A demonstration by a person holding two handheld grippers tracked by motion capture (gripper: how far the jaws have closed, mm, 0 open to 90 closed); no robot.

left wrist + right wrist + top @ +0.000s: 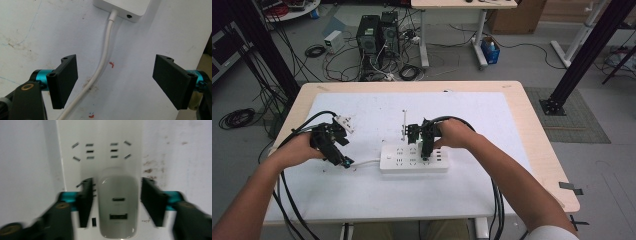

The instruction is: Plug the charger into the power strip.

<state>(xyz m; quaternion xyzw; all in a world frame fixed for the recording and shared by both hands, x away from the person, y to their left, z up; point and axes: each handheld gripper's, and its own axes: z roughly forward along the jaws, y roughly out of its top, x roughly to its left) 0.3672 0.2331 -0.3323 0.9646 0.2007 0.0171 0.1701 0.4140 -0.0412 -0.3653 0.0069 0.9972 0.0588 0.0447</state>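
Note:
A white power strip (412, 158) lies in the middle of the white mat. My right gripper (426, 154) points down onto its right half. In the right gripper view a white charger (117, 205) with two ports stands plugged into the strip (100, 150); the jaws of my right gripper (117, 182) stand on either side of it with a small gap each side, open. My left gripper (343, 159) hovers left of the strip, open (115, 82), with the strip's white cable (103, 57) lying on the mat between its wide-apart jaws, untouched.
A small white plug (344, 121) lies behind the left gripper. A thin white rod (404, 122) lies behind the strip. The mat (377, 195) covers most of the wooden table (537, 150). Computers and cables sit on the floor beyond.

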